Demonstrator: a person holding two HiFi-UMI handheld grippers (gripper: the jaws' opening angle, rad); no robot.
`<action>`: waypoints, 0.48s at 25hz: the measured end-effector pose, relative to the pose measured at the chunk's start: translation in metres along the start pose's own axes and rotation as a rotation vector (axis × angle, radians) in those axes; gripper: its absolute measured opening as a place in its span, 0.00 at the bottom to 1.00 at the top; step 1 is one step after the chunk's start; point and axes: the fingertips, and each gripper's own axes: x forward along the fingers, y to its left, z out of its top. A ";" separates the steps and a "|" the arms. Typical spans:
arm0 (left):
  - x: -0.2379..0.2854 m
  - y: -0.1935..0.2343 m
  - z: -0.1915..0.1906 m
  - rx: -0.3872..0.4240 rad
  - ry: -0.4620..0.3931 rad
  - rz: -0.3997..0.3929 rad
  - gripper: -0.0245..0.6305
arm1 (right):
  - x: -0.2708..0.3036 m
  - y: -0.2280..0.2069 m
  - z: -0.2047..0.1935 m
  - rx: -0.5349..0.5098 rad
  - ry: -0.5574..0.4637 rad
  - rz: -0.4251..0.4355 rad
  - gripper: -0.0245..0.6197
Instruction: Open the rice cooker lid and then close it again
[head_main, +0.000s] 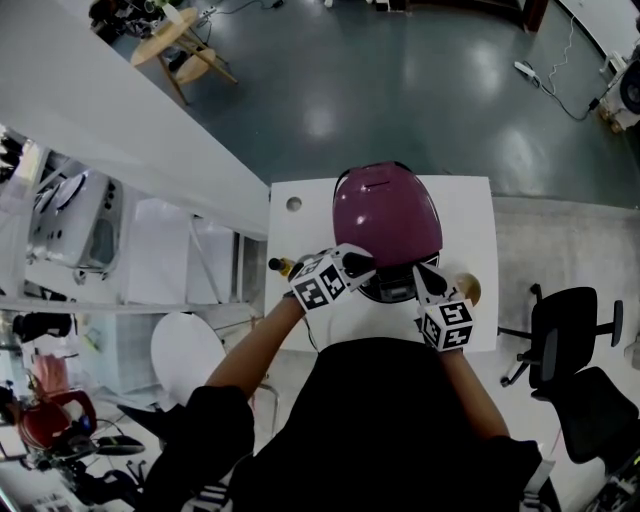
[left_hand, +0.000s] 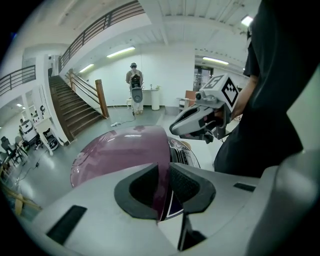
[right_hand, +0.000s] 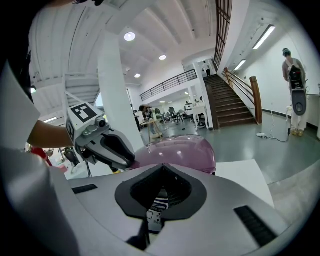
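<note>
White table (head_main: 470, 215), seen from above. The purple rice cooker (head_main: 388, 215) stands at the middle of it, just in front of the person.

Cooker long axis runs from the person toward the table's far edge. The control panel (head_main: 395, 291) faces the person, and the slot in the domed lid (left_hand: 120, 152) sits at the far end. Lid looks down over the body; cannot tell if it is latched.

Left gripper (head_main: 360, 268): at the lid's near left edge, tips on or just over the dome. Jaws stand a narrow gap apart. Purple lid and a strip of the panel show through the gap; no pinch seen.

Right gripper (head_main: 421, 274): at the near right of the cooker, beside the panel. Jaws closed together, nothing between them.

Writing: panel print is too small to read and no brand is legible. Each gripper's cube carries black-and-white square markers.
</note>
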 end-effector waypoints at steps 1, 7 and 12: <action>0.000 -0.001 -0.002 -0.004 0.000 -0.004 0.14 | 0.001 0.001 0.000 -0.001 0.001 0.001 0.04; 0.008 -0.003 -0.007 -0.005 -0.019 -0.012 0.12 | 0.002 -0.002 -0.005 0.000 0.012 -0.004 0.04; 0.012 -0.002 -0.011 -0.002 -0.031 -0.018 0.09 | 0.004 -0.003 -0.006 0.003 0.016 -0.010 0.04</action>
